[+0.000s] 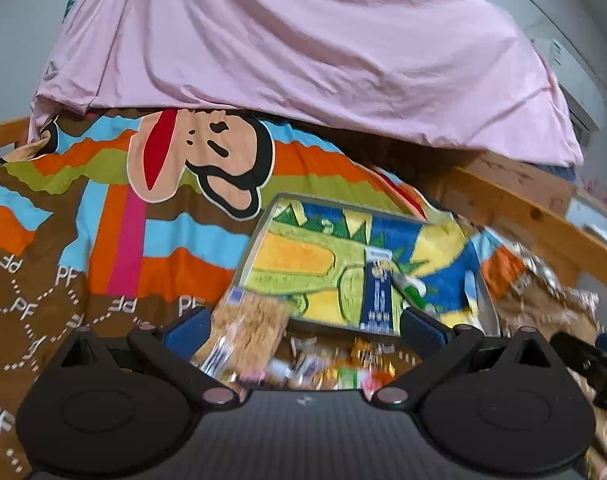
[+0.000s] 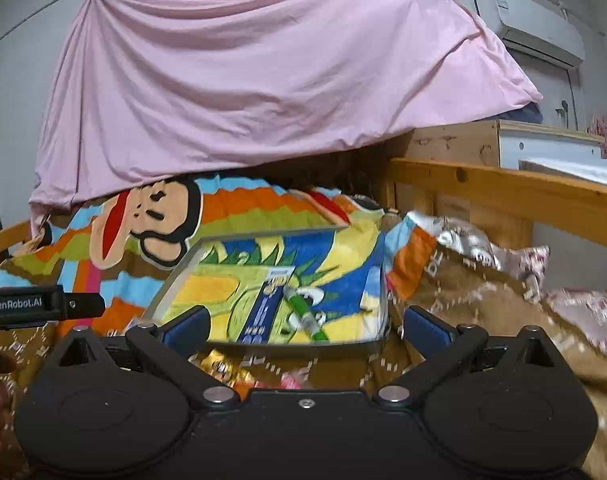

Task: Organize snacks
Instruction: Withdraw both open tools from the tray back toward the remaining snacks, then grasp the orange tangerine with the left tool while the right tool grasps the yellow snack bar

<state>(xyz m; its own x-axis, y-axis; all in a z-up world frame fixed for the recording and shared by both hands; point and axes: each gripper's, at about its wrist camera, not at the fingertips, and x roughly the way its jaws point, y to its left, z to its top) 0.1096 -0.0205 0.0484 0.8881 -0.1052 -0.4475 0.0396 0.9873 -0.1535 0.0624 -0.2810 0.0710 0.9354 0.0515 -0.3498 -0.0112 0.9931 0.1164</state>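
Note:
A grey-rimmed tray [image 1: 259,236] lined with a dinosaur cloth lies on the bed; it also shows in the right wrist view [image 2: 171,276]. A dark blue snack bar [image 1: 377,292] and a green stick pack [image 1: 413,290] lie in it, and both show in the right wrist view, the bar [image 2: 263,308] beside the stick pack [image 2: 307,314]. My left gripper [image 1: 303,328] is open; a clear pack of brown crackers [image 1: 247,330], blurred, sits against its left finger. Several small snacks [image 1: 335,364] lie on the bed below it. My right gripper [image 2: 303,326] is open and empty at the tray's near rim.
A striped monkey-print quilt [image 1: 103,220] covers the bed. A pink sheet [image 1: 303,52] hangs above the far side. A wooden bed rail [image 2: 503,184] runs along the right. Crumpled silver-and-pink bags [image 2: 503,252] lie right of the tray. The left gripper's body [image 2: 43,304] shows at the left edge.

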